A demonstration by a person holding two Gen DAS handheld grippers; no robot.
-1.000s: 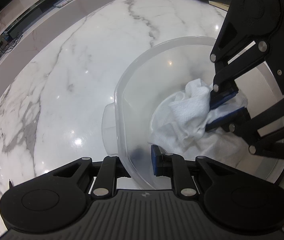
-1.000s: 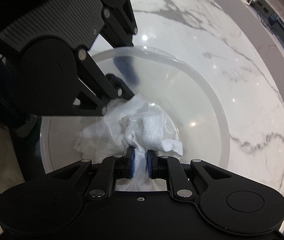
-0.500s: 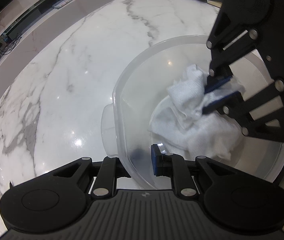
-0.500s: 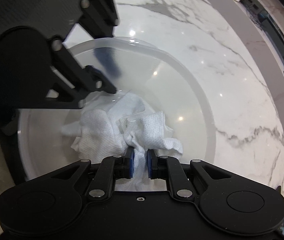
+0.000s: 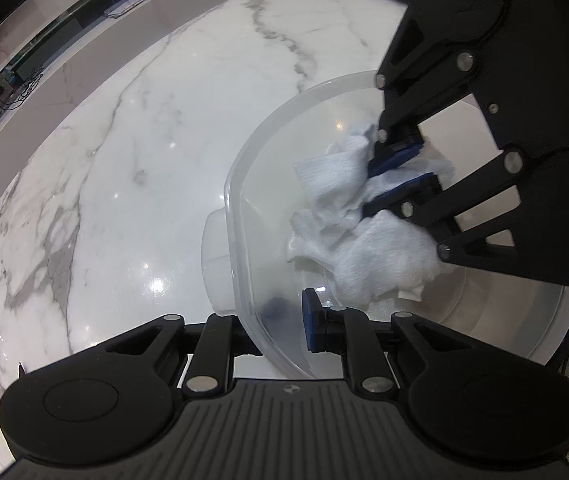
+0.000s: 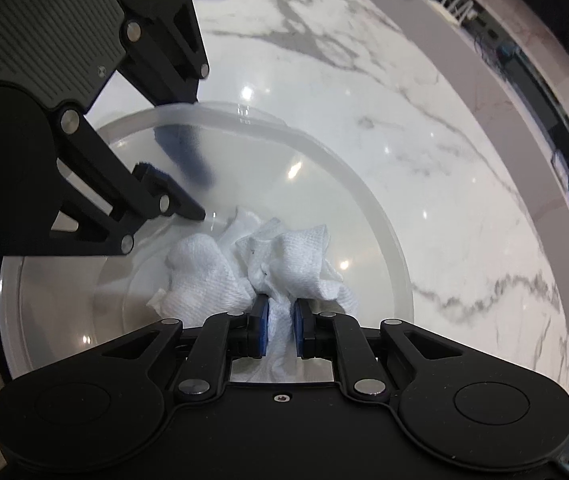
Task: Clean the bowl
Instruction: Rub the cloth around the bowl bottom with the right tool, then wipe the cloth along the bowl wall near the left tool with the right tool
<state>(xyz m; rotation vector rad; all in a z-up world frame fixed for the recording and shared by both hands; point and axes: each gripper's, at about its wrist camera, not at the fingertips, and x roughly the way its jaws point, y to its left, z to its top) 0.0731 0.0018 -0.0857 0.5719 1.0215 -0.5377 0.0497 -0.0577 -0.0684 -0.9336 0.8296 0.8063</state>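
Fingers of the left gripper point(image 5: 280, 320) are pinching the bowl point(image 5: 240, 216) wall, one pad inside, one outside. Just ahead of them, the cloth point(image 5: 360, 240) is sliding farther along the bottom than a second ago.

From the right wrist, the right gripper point(image 6: 280, 316) is squeezing the cloth point(image 6: 284, 264) between its pads. Wiping is moving along.

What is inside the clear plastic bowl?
A crumpled white cloth, pinched by the right gripper. The bowl floor beneath the cloth is covered, so it cannot be seen.
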